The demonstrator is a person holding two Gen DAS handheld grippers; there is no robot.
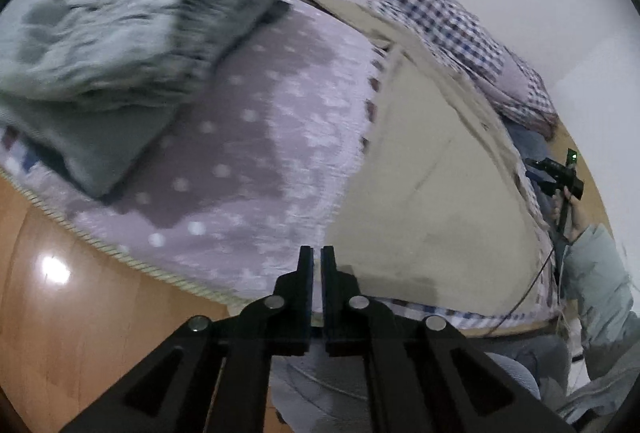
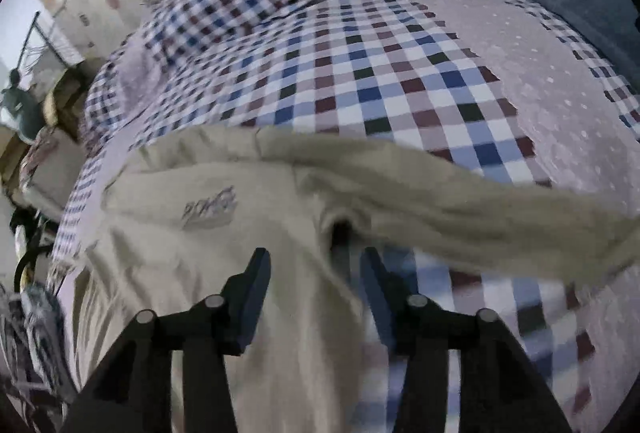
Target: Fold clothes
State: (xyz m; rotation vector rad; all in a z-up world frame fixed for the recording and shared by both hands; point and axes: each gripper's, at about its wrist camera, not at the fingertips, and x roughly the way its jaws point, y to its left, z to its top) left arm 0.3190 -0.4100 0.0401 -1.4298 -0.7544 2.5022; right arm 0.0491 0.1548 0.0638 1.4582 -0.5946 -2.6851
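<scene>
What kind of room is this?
Most likely a bedroom: a bed with a checked and dotted cover, a beige garment spread on it, folded clothes nearby, and a wooden floor.

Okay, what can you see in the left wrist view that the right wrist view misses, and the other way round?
Only the left wrist view shows the wooden floor, a folded grey pile, and the near-closed, empty left gripper.

Only the right wrist view shows the logo on the beige garment and the open right gripper over it.

Both show the beige garment and the checked bedcover.
</scene>
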